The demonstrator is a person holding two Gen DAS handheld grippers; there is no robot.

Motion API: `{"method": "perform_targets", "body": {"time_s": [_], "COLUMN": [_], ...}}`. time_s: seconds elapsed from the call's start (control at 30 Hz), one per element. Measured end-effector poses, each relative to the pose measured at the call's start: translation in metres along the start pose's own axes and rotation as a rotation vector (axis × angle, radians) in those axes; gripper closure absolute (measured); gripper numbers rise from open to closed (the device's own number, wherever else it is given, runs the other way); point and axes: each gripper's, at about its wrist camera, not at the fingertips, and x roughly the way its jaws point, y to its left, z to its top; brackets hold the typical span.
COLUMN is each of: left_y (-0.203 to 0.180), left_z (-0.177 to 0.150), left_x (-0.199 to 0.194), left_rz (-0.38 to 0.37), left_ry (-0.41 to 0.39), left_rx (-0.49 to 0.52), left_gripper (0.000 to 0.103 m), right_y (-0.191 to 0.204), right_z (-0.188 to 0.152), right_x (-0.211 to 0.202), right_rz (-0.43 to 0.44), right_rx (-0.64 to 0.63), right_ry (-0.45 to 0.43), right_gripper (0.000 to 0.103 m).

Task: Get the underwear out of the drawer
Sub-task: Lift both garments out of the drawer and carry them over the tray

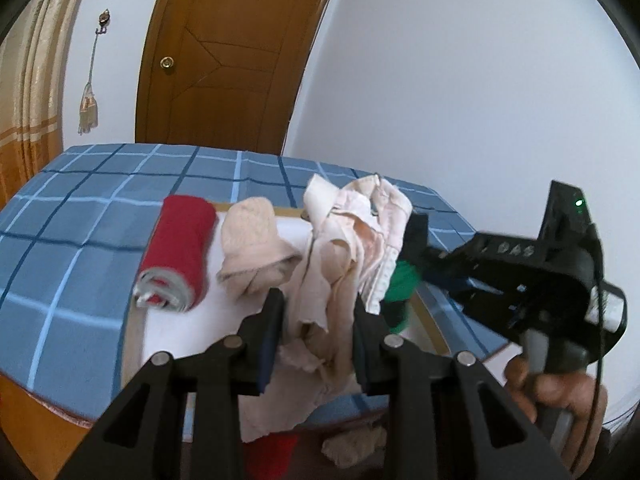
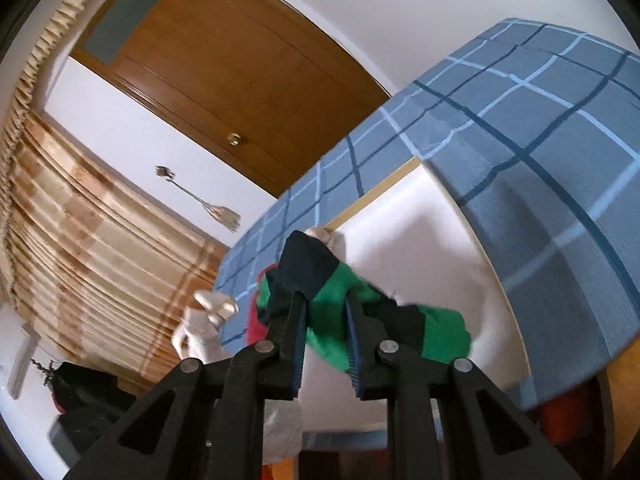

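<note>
Clearly, what we are handling is light and limp: the pale pink underwear [image 1: 340,248] hangs in crumpled folds between the fingers of our left gripper [image 1: 318,320], whose jaws stand close together and pinch the cloth, so that it drapes over the white board [image 1: 192,328] lying on the blue checked bedspread [image 1: 80,208]. Our right gripper [image 2: 326,312] has its jaws pressed onto a green and black garment [image 2: 360,320], which bulges to either side of the fingers. We judge that such fabric will neither break nor weigh on us, but it will sag, trail and snag on its neighbours, so a hold on a bunched fold or a thicker hem seems safer than a single loose edge. A red rolled garment [image 1: 176,252] and a beige garment [image 1: 252,248] rest on the board already, well apart from the right gripper. The drawer itself is hard to make out: only a dark gap at the bottom of the left wrist view, with something red [image 1: 272,456] and something beige [image 1: 352,448] in it, suggests where it is. Motion blur softens the cloth, and we cannot tell how much fabric each pinch really holds.
</note>
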Motion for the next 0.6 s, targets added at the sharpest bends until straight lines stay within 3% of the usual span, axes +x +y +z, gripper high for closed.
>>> {"method": "perform_targets", "body": {"time_s": [0.27,0.53,0.6], "left_y": [-0.006,-0.013,-0.014], "left_z": [0.033,0.043,0.045], "left_x": [0.052,0.098,0.105], "left_rz": [0.025,0.046,0.052], "left_ry": [0.013,0.068,0.074], "left_rx": [-0.082,-0.141,-0.148], "left_gripper": [0.073,0.073,0.073], "right_y": [-0.019,-0.038,-0.041], "right_z": [0.042,0.074,0.08], "right_x": [0.045,0.079,0.086], "right_rz": [-0.001,-0.052,-0.058], "right_rx": [0.097,0.155,0.161], "right_ry": [0.033,0.019,0.015], "right_gripper": [0.086,0.086,0.09]}}
